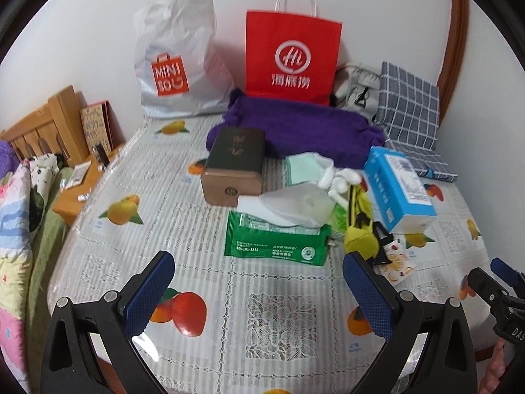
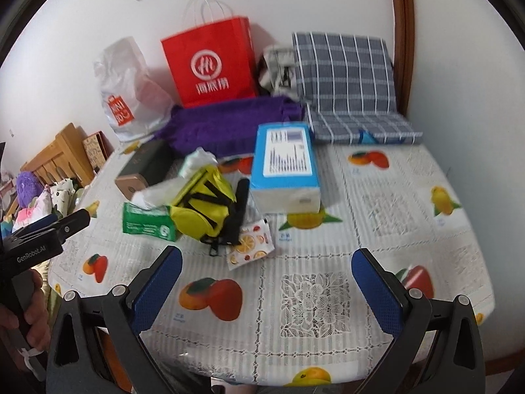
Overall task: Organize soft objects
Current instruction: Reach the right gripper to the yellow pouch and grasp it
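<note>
A heap of soft things is seen near the middle of the table [image 1: 203, 298], which is covered by a lace-patterned cloth printed with fruit. A crumpled yellow bag [image 2: 206, 203] with black straps lies slumped there, touching a green wet-wipe pack [image 1: 277, 241] from which a white sheet is pulled up. A thin translucent plastic bag [image 1: 295, 205] is draped over the pack, and a blue tissue pack [image 1: 398, 188] rests just beside the yellow bag. A folded purple towel [image 1: 302, 124] is spread behind them, before a red paper bag [image 1: 292, 57]. The left gripper [image 1: 259, 298] and the right gripper [image 2: 265, 295] are held above the bare near edge, fingers spread wide, with nothing grasped.
</note>
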Available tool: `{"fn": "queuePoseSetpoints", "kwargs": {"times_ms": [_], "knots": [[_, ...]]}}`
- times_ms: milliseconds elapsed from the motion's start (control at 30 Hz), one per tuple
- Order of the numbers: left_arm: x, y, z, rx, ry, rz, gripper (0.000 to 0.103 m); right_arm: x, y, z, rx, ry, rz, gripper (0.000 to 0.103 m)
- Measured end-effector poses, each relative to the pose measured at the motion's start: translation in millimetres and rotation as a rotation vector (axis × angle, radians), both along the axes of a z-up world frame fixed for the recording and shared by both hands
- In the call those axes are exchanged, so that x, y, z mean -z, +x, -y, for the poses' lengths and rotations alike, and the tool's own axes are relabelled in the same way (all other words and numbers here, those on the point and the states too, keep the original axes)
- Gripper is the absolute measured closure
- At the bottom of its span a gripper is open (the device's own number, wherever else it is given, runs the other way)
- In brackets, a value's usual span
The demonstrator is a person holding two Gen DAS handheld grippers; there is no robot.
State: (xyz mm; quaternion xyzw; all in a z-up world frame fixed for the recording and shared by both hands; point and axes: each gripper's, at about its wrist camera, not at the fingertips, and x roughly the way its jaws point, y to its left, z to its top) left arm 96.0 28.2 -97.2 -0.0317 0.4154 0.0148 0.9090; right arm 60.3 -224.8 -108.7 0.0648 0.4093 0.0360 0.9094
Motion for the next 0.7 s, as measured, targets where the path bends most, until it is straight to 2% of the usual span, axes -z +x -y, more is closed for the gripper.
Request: {"fn": "queuePoseSetpoints", "kwargs": {"times_ms": [67, 267, 333, 367, 567, 633, 700], "knots": [[11, 8, -3, -0.003, 0.0, -0.024, 0.0, 12, 10, 2, 0.0, 0.003, -0.019, 0.004], [33, 24, -13, -0.015, -0.01, -0.074, 0.0, 40, 38, -8, -0.034, 0.002, -0.076, 0.02], [38, 29, -18, -0.02, -0.015, -0.083, 0.0, 47, 48, -12, -0.045, 0.009, -0.089, 0.033], [41, 31, -21, -0.024, -0.017, -0.087, 0.0, 49, 53, -14, -0.048, 0.024, -0.094, 0.035], [52, 41, -38, -0.041, -0.027, -0.108, 0.0, 44, 72, -41, -0.139, 0.134, -0.081, 0.034], [54, 44, -42, -0.045, -0.029, -0.109, 0.0, 40, 76, -54, -0.166, 0.141, -0.066, 0.024], [57, 47, -48, -0.05, -0.037, -0.111, 0.0, 39, 81, -72, -0.199, 0.115, -0.053, 0.02]]}}
